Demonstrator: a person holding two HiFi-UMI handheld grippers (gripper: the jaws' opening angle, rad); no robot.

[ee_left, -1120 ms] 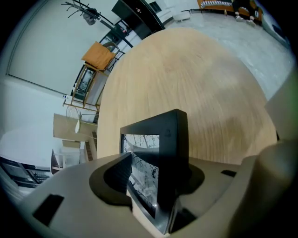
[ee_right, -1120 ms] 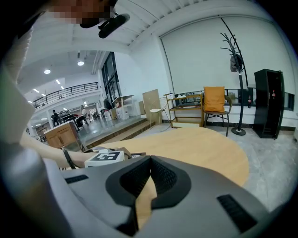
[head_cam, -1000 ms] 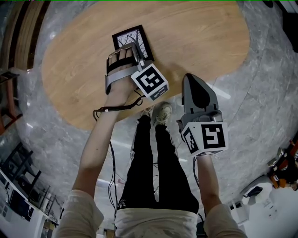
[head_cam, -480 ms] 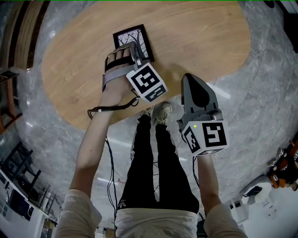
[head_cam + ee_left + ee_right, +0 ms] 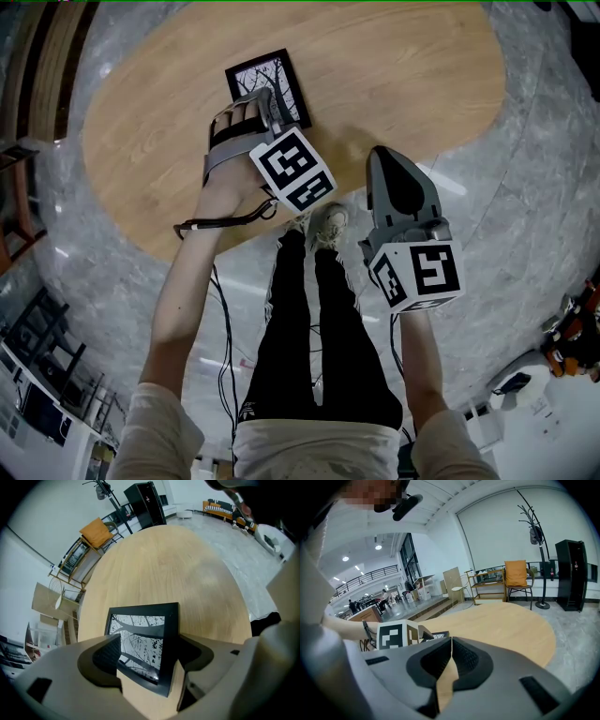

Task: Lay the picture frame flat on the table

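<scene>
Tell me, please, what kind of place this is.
Probably a large open hall, perhaps a showroom or office lobby: a polished stone floor, an oval wooden table, and a coat stand beside an orange chair.

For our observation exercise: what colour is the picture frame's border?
Black. The picture frame holds a black-and-white branch print; the left gripper view shows it best.

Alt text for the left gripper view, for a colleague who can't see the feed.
A black picture frame with a branch print lies face up on the wooden table, its near corner between the jaws of the left claw, which have just been opening and stand apart. A black cabinet stands beyond the table.
</scene>
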